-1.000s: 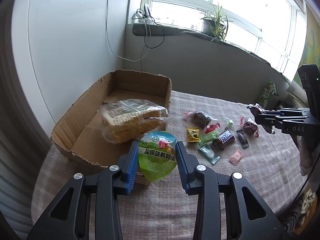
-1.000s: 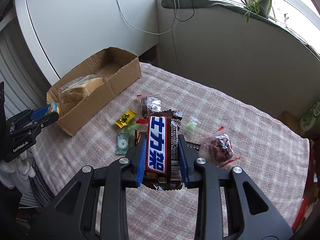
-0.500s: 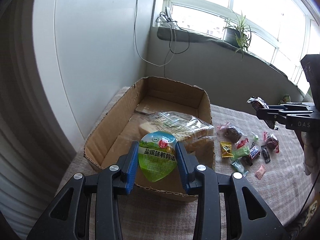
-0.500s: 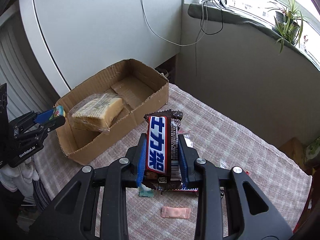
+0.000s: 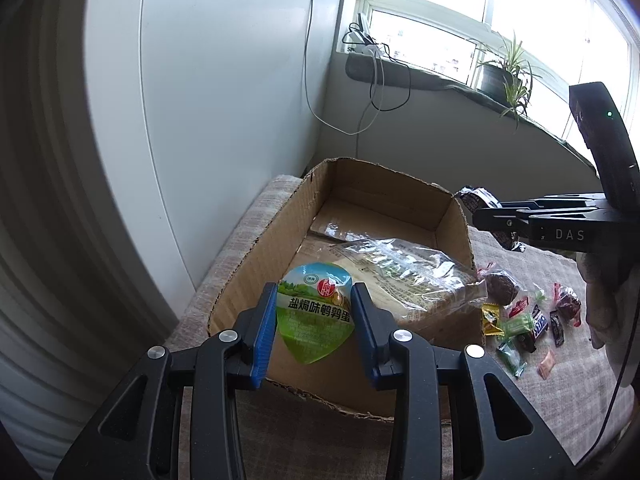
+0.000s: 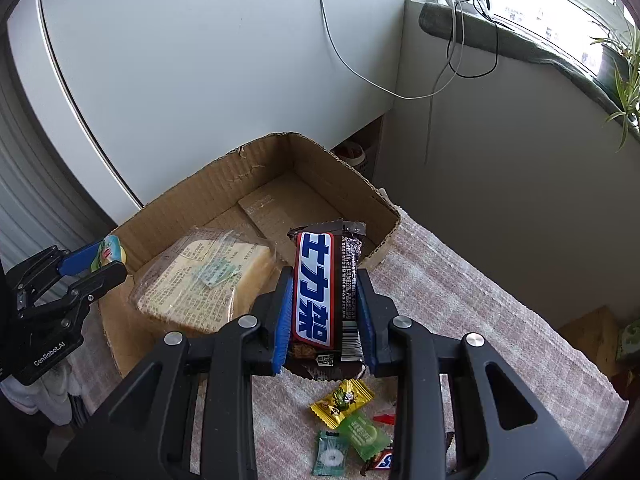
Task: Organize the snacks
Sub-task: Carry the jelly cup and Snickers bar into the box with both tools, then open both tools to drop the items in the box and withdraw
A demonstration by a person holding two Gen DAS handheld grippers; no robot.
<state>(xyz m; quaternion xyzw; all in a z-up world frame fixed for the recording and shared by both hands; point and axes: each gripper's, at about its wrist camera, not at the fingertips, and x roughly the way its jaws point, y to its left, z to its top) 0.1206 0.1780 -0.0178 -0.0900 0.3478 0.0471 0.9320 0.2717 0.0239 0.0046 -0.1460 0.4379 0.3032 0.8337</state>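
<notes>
I had the left tool (image 5: 314, 314) clenched on the green egg pouch (image 5: 316, 316) and the right tool (image 6: 325, 316) gripping the chocolate bar (image 6: 316, 288), both poised over the cardboard box (image 6: 360, 188) beside the bagged bread (image 6: 204, 280), ready for dropping in.

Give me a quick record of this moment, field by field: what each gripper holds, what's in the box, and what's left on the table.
left gripper: shut on green egg-shaped snack pouch, near box's front edge
right gripper: shut on brown chocolate bar with blue label, by box's right wall
brown cardboard box: holds clear-wrapped bread slab
checked tablecloth: small wrapped candies loose to the right of the box
</notes>
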